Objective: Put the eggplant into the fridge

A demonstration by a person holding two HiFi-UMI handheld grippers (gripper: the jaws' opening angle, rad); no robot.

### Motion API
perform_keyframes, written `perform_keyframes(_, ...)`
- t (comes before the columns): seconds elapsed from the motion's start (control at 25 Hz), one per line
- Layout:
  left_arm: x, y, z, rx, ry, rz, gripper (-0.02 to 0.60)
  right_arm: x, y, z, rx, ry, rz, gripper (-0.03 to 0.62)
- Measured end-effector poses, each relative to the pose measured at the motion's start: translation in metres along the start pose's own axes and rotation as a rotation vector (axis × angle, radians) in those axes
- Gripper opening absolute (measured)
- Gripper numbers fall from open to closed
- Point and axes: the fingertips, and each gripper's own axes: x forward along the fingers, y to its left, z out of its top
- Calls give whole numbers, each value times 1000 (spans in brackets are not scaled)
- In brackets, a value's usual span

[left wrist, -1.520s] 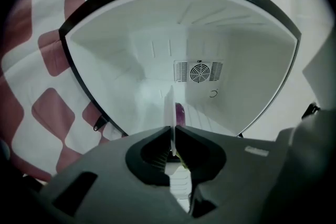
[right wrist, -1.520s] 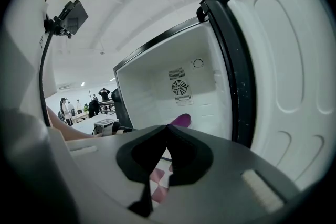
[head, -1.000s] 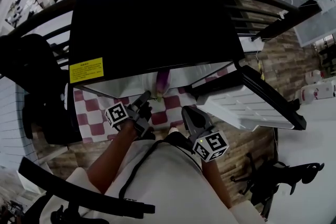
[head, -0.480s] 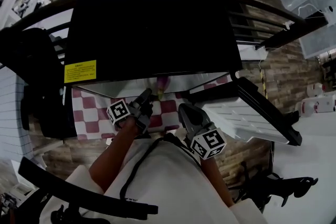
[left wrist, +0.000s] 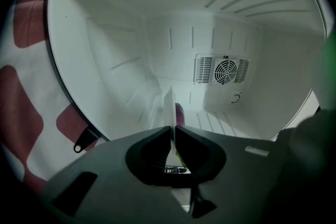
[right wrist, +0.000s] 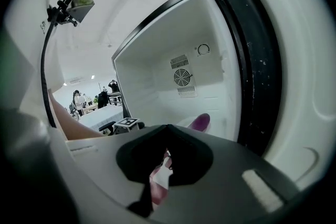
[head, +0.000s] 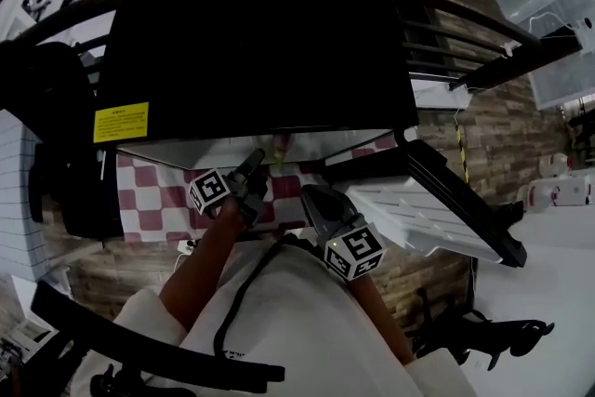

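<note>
The purple eggplant [head: 283, 144] with its green stem pokes into the open black fridge [head: 251, 42], mostly hidden under the fridge's top edge. My left gripper [head: 255, 166] is shut on its stem end. In the left gripper view a bit of purple eggplant [left wrist: 180, 112] shows past the nearly closed jaws, inside the white fridge cavity [left wrist: 110, 44]. The right gripper view shows the eggplant [right wrist: 200, 122] low in the cavity. My right gripper [head: 309, 193] hangs just outside the opening, to the right of the left one, shut with nothing in it [right wrist: 168, 131].
The fridge door [head: 446, 200] stands open to the right, white inner side up. A red-and-white checked cloth [head: 149, 195] lies under the fridge front. A fan grille [left wrist: 226, 71] sits on the back wall. Black chair frames [head: 84, 330] stand around.
The left gripper has pushed the eggplant further into the fridge and lower, so less of it shows in the head view. The right gripper has shifted slightly toward the opening.
</note>
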Motion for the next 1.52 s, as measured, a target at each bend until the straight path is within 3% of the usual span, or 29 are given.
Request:
perform_keyframes(1.0, 44, 37, -9, 0, -49, 22, 35, -19, -20, -8, -10, 43, -12, 6)
perform_keyframes(1.52, 47, 59, -15, 5, -43, 162, 22, -23, -23, -10, -4, 41, -13, 6)
